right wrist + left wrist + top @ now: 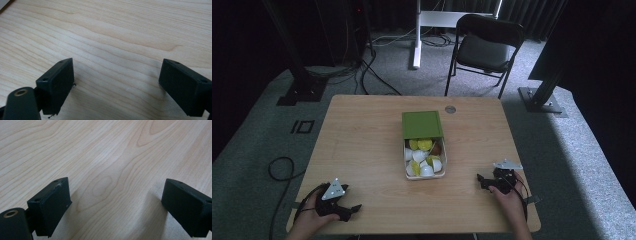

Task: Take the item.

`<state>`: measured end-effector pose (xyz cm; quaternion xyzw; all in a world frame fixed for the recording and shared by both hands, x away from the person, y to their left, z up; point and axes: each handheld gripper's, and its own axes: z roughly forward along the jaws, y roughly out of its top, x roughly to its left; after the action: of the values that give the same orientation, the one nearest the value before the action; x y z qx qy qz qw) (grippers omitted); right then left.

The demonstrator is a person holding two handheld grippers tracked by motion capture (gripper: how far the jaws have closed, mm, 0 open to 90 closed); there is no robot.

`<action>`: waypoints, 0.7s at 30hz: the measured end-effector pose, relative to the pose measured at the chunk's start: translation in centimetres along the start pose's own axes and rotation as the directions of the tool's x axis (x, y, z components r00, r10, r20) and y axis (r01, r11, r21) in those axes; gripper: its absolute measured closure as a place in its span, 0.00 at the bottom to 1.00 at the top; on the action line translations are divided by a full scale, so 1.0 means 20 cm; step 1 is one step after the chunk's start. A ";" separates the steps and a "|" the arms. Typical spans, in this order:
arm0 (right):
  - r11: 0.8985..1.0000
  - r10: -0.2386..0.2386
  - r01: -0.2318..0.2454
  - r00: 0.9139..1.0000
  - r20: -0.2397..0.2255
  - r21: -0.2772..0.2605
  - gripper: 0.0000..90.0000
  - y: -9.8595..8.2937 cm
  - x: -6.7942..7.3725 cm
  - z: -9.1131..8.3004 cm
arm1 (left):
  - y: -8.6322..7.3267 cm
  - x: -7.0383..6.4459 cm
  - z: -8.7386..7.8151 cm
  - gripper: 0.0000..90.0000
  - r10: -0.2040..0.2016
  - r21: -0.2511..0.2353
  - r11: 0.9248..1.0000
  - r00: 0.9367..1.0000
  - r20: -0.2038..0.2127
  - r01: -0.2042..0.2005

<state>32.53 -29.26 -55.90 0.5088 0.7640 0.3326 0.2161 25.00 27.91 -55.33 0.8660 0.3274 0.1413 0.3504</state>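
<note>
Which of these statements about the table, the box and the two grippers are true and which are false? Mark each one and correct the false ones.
1. The left gripper holds a white piece. False: its jaws stand open over bare wood.
2. The box sits near the middle of the table. True.
3. The green lid covers the whole box. False: it covers only the far part; the white and yellow pieces show in the near part.
4. The right gripper is open and empty. True.
5. A black chair stands beyond the table. True.
</note>
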 end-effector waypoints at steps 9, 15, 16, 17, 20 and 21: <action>1.000 0.000 0.000 1.000 0.000 0.000 0.14 0.00 0.00 0.00 | 0.00 0.00 0.00 0.11 0.001 0.001 1.000 1.000 0.000 -0.001; 1.000 0.000 0.000 1.000 0.000 0.001 0.14 0.00 0.00 0.00 | 0.00 -0.01 0.00 0.11 -0.004 0.003 1.000 1.000 -0.006 0.004; 1.000 0.000 0.000 1.000 0.000 0.001 0.14 0.00 0.00 0.00 | 0.00 -0.01 0.00 0.11 -0.005 0.003 1.000 1.000 -0.006 0.005; 1.000 0.000 0.000 1.000 0.000 0.000 0.14 0.00 0.00 0.00 | 0.00 -0.02 0.00 0.10 -0.009 0.002 1.000 1.000 -0.009 0.009; 1.000 0.000 0.000 1.000 0.000 0.001 0.14 0.00 0.00 0.00 | 0.00 -0.02 0.00 0.10 -0.011 0.002 1.000 1.000 -0.011 0.011; 1.000 0.000 0.000 1.000 0.000 0.001 0.14 0.00 0.00 0.00 | 0.00 -0.02 0.00 0.10 -0.014 0.000 1.000 1.000 -0.009 0.014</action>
<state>32.53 -29.27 -55.90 0.5088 0.7642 0.3324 0.2159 24.75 27.55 -55.32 0.8631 0.3351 0.1427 0.3500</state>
